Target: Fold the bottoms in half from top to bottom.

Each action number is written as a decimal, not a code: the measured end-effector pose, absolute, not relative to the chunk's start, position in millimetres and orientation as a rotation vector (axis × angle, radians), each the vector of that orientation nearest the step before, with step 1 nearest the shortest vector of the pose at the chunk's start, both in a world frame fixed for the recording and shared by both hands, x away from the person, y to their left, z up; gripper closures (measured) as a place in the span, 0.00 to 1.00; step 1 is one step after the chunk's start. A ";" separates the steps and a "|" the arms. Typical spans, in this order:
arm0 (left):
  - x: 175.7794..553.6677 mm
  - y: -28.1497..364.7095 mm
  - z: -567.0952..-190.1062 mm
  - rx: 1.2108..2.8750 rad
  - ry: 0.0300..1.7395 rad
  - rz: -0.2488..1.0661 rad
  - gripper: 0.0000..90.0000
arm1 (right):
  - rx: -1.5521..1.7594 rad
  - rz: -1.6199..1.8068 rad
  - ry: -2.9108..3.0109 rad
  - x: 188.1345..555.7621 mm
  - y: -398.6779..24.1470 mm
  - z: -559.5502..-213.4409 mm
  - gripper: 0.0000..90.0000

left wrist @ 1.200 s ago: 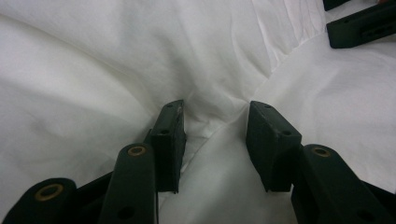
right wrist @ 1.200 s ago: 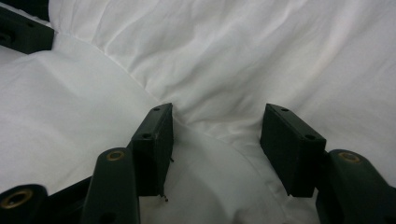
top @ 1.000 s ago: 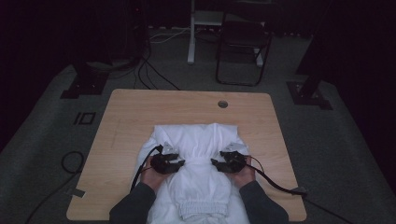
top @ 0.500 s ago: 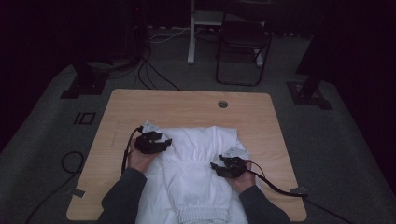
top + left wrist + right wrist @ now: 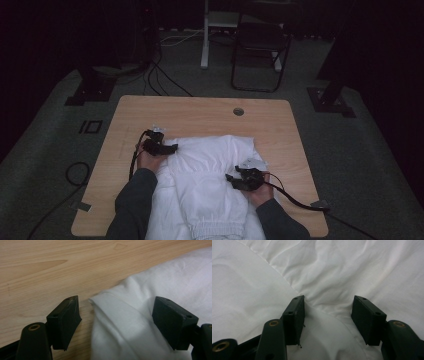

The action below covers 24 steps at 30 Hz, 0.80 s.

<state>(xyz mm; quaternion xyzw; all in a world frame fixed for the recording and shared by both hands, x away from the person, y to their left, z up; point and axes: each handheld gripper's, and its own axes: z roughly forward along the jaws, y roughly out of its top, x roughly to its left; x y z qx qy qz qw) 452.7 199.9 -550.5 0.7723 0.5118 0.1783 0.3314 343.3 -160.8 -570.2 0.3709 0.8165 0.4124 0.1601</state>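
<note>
Garment, white cotton-like, w/ ribbed elastic hem [image 5: 212, 187]: lies across near half of light wood-grain table [image 5: 200, 112], hem end toward me at the near edge, far end bunched into a rounded fold approx. mid-table. Step in hand, as I judge it: folding/smoothing the piece, left corner just laid down. Left gripper [image 5: 170, 148] sits at the far-left corner of the cloth; its jaws have just been opening and stand wide apart, folded corner edge [image 5: 100, 298] lying between them, pads not pressing on it, so nothing held. Right gripper [image 5: 232, 178] rests on the right-centre of the garment, jaws parted over a raised crease [image 5: 327, 308]; pads look clear of the fabric, so I read it as open, not pinching. To do this well, I'd say: lift the left tool clear w/o dragging the corner back out, keep the right tool as an anchor so the stack doesn't slide, then re-grip at a doubled edge rather than a single layer. Appearance: plain white, no print seen, soft w/ shallow wrinkles, seam ridge running diagonally in right gripper view; thick double edge at the corner in left gripper view. Risk, my est.: the loose corner springs open.
</note>
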 end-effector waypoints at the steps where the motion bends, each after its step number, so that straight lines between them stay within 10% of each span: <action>1: 452.7 200.1 -550.5 2.021 1.334 0.466 0.25 | 1.059 1.178 2.332 343.3 -160.8 -570.2 0.48; 7: 448.8 200.0 -549.5 2.037 1.298 0.435 0.31 | 1.059 1.177 2.331 343.0 -160.6 -570.3 0.48; 14: 447.1 198.8 -547.8 2.027 1.245 0.292 0.79 | 1.065 1.177 2.343 344.1 -161.2 -569.3 0.48; 20: 447.3 195.8 -545.9 2.050 1.239 0.306 0.84 | 1.066 1.159 2.374 354.7 -172.1 -547.3 0.68; 24: 447.7 197.5 -547.1 2.034 1.243 0.294 0.84 | 1.192 1.177 2.218 393.1 -200.3 -514.3 0.57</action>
